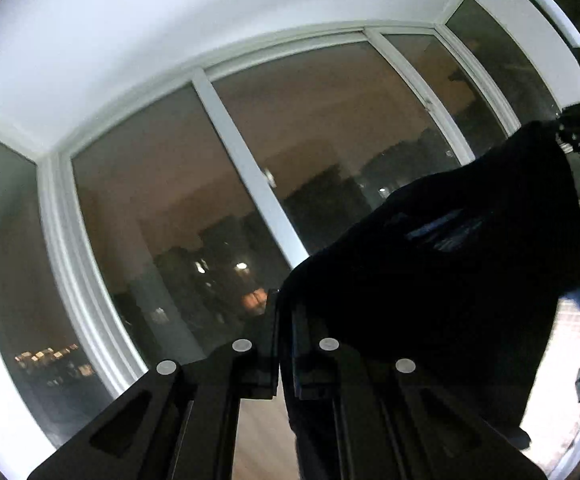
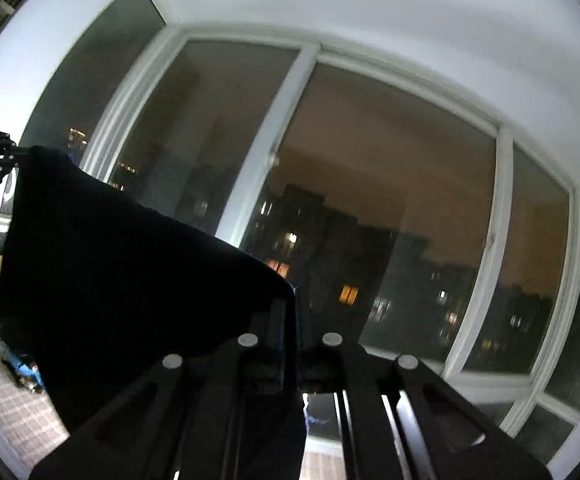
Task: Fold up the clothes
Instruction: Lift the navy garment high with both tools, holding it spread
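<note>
Left wrist view: my left gripper (image 1: 280, 300) is clamped on a dark cloth (image 1: 429, 280), which stretches rightward to the right gripper (image 1: 565, 136), before a window (image 1: 170, 200).

Right wrist view: my right gripper (image 2: 290, 300) pinches the cloth (image 2: 130, 264), which spans leftward to the left gripper (image 2: 16, 156).

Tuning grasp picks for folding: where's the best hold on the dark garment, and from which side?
Grip the top edge at its two ends, one gripper per end, coming in level from the person's side. The garment hangs flat, its edge taut between the left gripper and right gripper, both shut on it.
</note>
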The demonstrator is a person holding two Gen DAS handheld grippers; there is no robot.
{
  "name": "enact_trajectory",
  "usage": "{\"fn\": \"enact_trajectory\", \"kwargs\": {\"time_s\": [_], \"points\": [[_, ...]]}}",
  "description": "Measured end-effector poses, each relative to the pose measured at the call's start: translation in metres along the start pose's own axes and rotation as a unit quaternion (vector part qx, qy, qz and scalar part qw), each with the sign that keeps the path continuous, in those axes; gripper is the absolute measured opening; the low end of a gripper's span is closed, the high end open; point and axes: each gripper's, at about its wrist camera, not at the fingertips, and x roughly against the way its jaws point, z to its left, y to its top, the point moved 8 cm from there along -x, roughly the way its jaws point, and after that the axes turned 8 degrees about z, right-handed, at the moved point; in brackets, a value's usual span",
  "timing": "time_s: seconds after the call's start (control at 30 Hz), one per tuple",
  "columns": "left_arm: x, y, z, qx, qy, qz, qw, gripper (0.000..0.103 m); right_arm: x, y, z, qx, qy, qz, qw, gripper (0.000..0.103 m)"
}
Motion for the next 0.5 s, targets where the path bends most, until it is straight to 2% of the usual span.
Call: {"fn": "enact_trajectory", "kwargs": {"time_s": [0.17, 0.3, 0.37, 0.5], "points": [[0.011, 0.025, 0.017, -0.014, 0.027, -0.002, 0.9995, 0.004, 0.008, 0.032, 0.0, 0.02, -0.024, -0.021, 0.999, 0.003], [0.004, 0.028, 0.02, -0.029, 0.032, 0.003, 0.9991, 0.004, -0.011, 0.037, -0.001, 0.032, -0.041, -0.016, 0.999, 0.003], [-0.007, 0.022, 0.018, -0.036, 0.027, 0.016, 0.9989, 0.004, -0.024, 0.034, 0.0, 0.038, -0.045, -0.005, 0.998, 0.003], [-0.069, -0.02, 0.004, -0.043, 0.001, 0.079, 0.9959, 0.004, -0.091, 0.001, 0.022, 0.058, -0.035, 0.047, 0.997, 0.003]]}}
